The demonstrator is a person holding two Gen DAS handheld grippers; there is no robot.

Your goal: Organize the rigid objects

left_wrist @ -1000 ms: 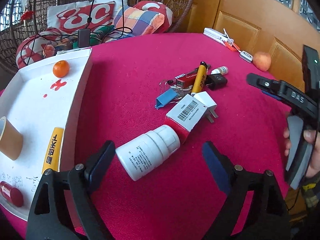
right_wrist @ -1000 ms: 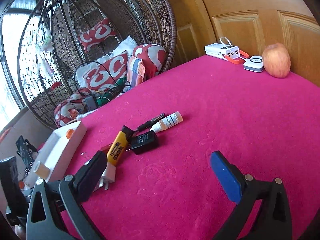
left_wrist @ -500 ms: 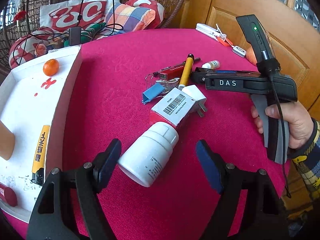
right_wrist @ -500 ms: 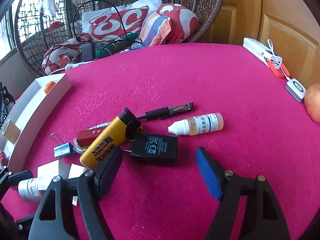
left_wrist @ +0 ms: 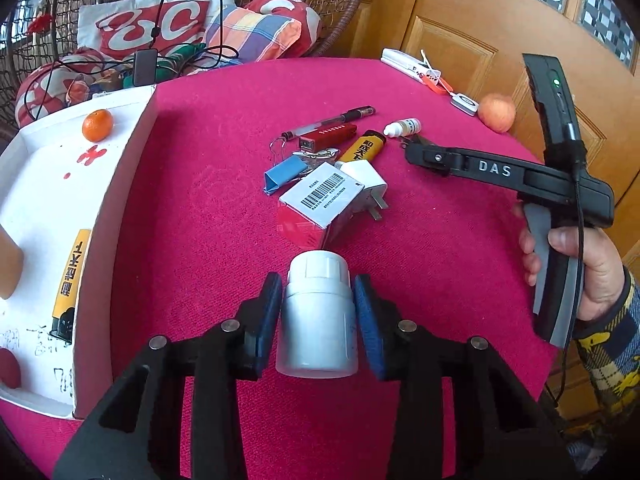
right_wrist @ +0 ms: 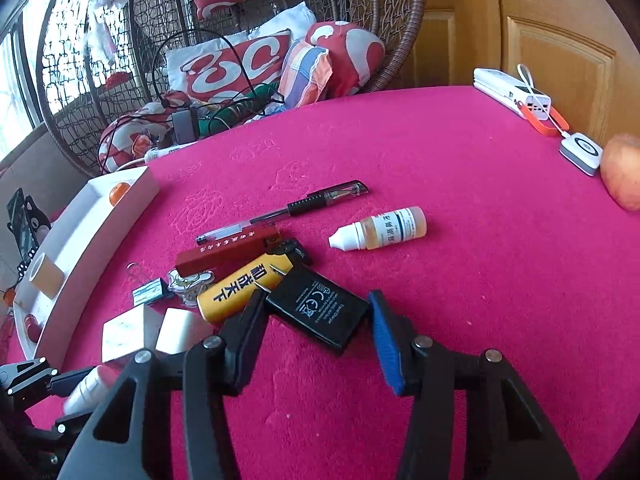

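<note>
Pink cloth is lying bare around the left gripper [left_wrist: 318,312] clenching the white bottle [left_wrist: 317,318], while the right gripper [right_wrist: 316,334] is spreading around the black charger [right_wrist: 318,312].

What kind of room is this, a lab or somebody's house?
Most likely a home living space. A wicker hanging chair piled with patterned cushions stands behind a table under a pink cloth, beside panelled wooden doors. Household odds and ends lie about, including an apple.
</note>
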